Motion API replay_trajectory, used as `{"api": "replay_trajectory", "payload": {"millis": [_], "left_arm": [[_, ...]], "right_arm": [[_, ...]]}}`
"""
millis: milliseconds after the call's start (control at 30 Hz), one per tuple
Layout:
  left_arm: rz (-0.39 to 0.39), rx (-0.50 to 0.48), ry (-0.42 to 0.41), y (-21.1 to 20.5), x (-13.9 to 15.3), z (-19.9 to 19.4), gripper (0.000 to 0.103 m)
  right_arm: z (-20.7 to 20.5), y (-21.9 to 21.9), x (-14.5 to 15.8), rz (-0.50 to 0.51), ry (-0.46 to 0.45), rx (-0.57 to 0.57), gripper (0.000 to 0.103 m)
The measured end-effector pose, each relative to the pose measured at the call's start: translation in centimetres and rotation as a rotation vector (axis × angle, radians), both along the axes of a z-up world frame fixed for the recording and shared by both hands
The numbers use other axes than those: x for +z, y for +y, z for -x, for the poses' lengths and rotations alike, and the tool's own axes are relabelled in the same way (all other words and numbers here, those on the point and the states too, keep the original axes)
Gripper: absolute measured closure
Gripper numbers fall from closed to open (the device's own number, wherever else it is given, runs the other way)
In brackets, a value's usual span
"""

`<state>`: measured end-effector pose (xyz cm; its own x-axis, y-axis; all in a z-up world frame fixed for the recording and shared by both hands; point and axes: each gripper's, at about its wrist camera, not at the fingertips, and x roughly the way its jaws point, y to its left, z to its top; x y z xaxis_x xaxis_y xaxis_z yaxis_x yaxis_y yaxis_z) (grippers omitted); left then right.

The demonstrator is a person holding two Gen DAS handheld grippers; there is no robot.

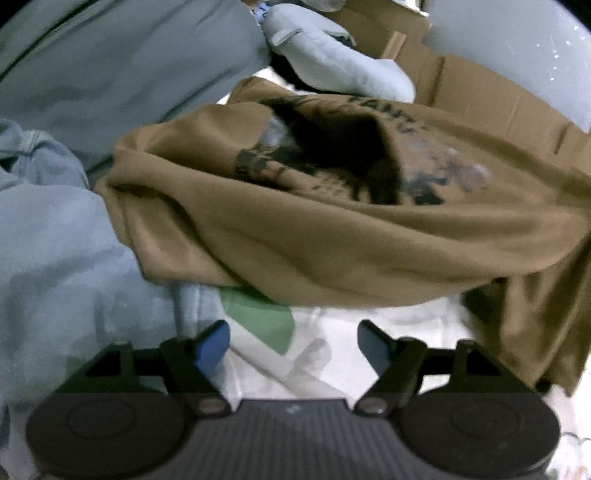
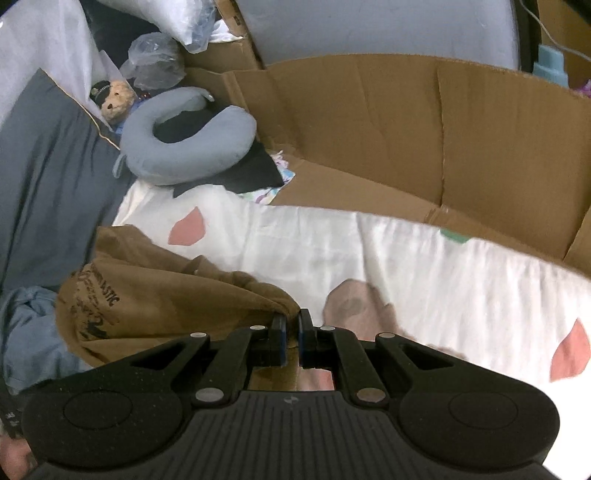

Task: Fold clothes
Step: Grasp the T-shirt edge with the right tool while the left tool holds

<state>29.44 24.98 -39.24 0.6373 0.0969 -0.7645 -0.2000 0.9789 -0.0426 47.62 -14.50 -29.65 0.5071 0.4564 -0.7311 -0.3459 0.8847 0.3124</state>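
Bedsheet [image 2: 424, 266] white, cardboard [image 2: 369, 129] behind | left gripper [image 1: 293, 341] agape | right gripper [image 2: 291, 325] pinching brown shirt [image 2: 155, 295]

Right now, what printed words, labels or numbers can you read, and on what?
"FANT", cut off by a fold: black print on the brown T-shirt, left wrist view.
"...STIC", first letters unclear: same shirt's print, right wrist view.
Scrawled lines below it: too blurred to read.
Print on the cardboard box: too small to read.
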Motion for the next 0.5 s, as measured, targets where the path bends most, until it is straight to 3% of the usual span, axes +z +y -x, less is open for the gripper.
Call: {"api": "replay_trajectory", "payload": {"millis": [267, 500], "left_arm": [[-0.086, 0.047, -0.013, 2.0, -0.2, -1.5, 0.025], [-0.081, 0.028, -0.033, 3.4, -1.1, -3.5, 0.026]], "right_arm": [[-2.3, -0.7, -0.2, 0.085, -0.03, -0.067, 0.099], [-3.3, -1.4, -0.5, 0.114, -0.038, -0.07, 0.099]]}}
